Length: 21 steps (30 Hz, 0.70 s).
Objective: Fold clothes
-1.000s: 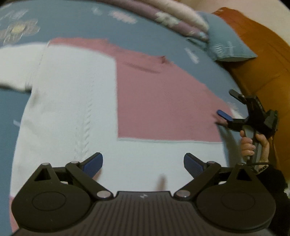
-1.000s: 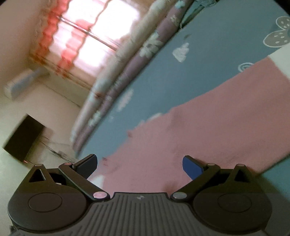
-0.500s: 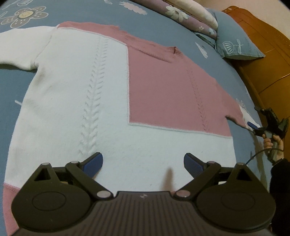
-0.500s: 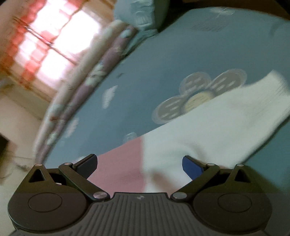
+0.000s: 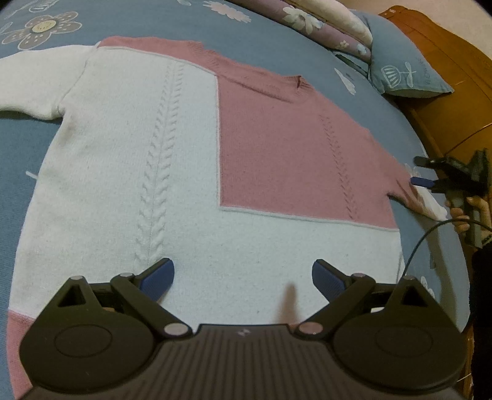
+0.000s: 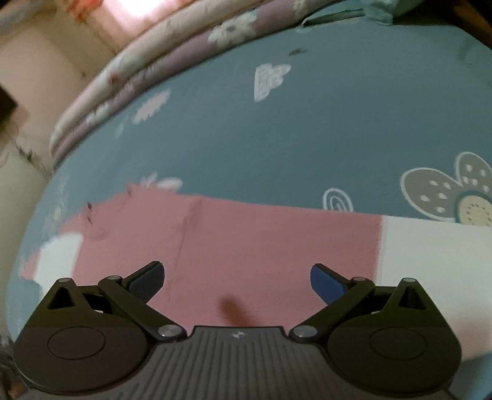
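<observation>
Sweater [image 5: 184, 172] flat on bed; left gripper [image 5: 243, 277], right gripper [image 6: 236, 278] above it, jaws spread, empty.

**Around the bed**

A blue bedsheet [image 5: 276, 40] printed with white clouds and grey flowers covers the bed. Along its far edge lies a folded quilt [image 5: 326, 18] in pink and lilac with white blossoms. A blue pillow [image 5: 402, 67] rests at the far right corner, against the orange-brown wooden headboard [image 5: 446, 83]. Beyond the quilt, a bright window with reddish curtains [image 6: 101, 12] shows, blurred.
</observation>
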{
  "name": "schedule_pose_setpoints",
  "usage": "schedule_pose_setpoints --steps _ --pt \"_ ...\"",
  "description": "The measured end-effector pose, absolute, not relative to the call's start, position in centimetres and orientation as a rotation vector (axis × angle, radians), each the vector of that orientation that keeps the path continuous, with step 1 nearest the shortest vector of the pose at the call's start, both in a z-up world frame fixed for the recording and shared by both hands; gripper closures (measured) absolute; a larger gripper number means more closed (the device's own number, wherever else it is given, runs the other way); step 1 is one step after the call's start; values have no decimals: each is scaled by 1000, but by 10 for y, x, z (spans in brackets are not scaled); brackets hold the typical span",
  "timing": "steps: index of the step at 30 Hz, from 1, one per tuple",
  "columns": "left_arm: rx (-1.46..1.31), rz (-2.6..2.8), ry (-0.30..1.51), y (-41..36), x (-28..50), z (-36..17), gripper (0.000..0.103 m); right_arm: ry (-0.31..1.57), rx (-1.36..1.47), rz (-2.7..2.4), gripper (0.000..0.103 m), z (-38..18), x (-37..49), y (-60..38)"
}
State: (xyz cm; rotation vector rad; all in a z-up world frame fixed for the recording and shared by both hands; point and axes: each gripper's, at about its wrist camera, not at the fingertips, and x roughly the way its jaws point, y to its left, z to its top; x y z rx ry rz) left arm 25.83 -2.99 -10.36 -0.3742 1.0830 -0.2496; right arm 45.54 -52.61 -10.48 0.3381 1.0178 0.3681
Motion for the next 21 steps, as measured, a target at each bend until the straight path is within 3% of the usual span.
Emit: schedule_pose_setpoints --steps 12,21 --pt "-329 -236 1091 -37 259 -103 4 941 598 88 0 -115 424 -691" --pt "-313 -223 1098 -41 259 -103 4 859 647 36 0 -110 418 -712"
